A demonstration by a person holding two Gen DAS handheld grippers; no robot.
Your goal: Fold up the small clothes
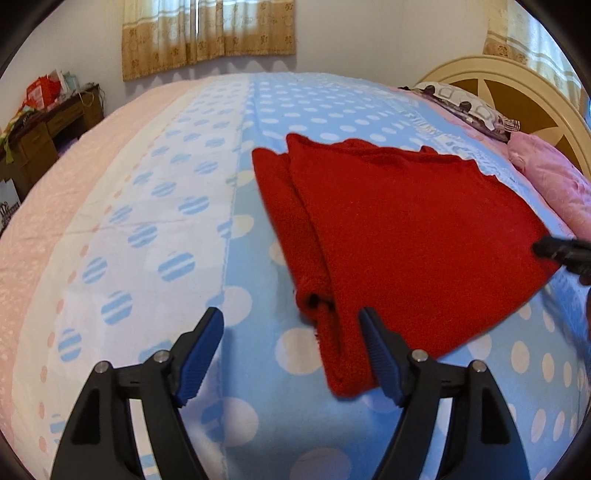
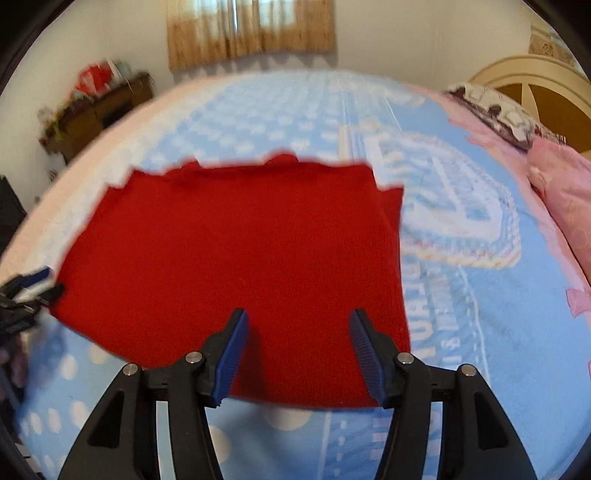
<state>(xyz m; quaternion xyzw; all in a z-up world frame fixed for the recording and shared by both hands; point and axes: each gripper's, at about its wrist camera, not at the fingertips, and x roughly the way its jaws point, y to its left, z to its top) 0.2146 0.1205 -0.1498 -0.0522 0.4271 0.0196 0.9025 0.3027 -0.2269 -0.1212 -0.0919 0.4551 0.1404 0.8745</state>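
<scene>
A red knitted garment (image 1: 406, 229) lies flat and partly folded on the bed, with a folded sleeve along its left side. My left gripper (image 1: 291, 321) is open and empty, just above the garment's near left corner. The right gripper's tip (image 1: 557, 251) shows at the garment's right edge. In the right wrist view the red garment (image 2: 236, 258) fills the middle. My right gripper (image 2: 297, 323) is open and empty over its near edge. The left gripper (image 2: 33, 288) shows at the garment's left edge.
The bed has a blue polka-dot blanket (image 1: 221, 258) with a pink border. Pink pillows (image 1: 554, 184) and a cream headboard (image 1: 517, 85) are at the right. A cluttered wooden desk (image 1: 40, 125) stands at the far left. Curtains (image 1: 207, 33) hang on the far wall.
</scene>
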